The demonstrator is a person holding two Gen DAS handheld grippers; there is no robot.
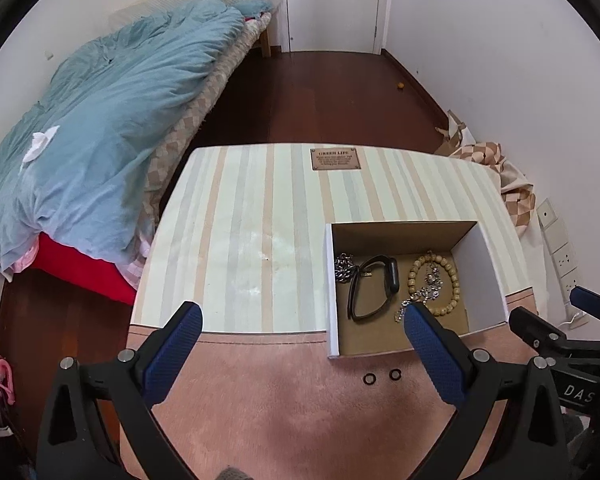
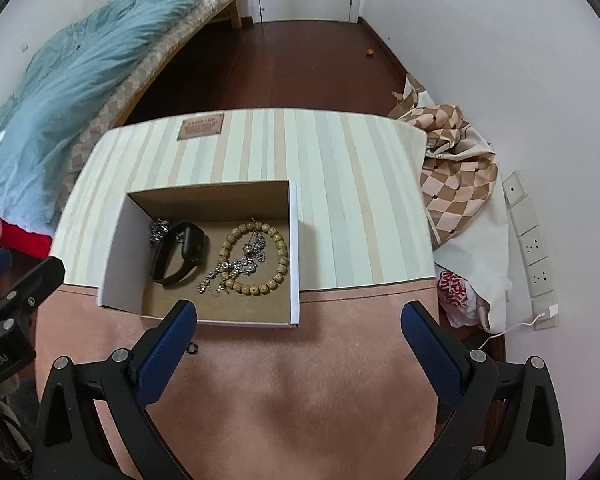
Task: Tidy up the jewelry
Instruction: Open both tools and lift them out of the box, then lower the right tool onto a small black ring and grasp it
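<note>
An open cardboard box (image 1: pixel 480 264) (image 2: pixel 116 248) sits on the striped and pink cloth. Inside lie a black smartwatch (image 1: pixel 374 288) (image 2: pixel 180 252), a wooden bead bracelet (image 1: pixel 454 276) (image 2: pixel 280 256), a silver chain (image 1: pixel 344 266) (image 2: pixel 158 230) and a sparkly necklace (image 1: pixel 430 288) (image 2: pixel 236 268). Two small black rings (image 1: pixel 382 377) lie on the pink cloth just in front of the box; one ring (image 2: pixel 192 347) shows in the right wrist view. My left gripper (image 1: pixel 302 332) is open and empty, above the cloth left of the box. My right gripper (image 2: pixel 300 328) is open and empty, near the box's front right corner.
A bed with a blue duvet (image 1: pixel 100 120) stands to the left. Checked fabric and bags (image 2: pixel 456 172) lie to the right by the wall, with power sockets (image 2: pixel 536 248). Dark wood floor and a white door (image 1: pixel 332 0) are beyond.
</note>
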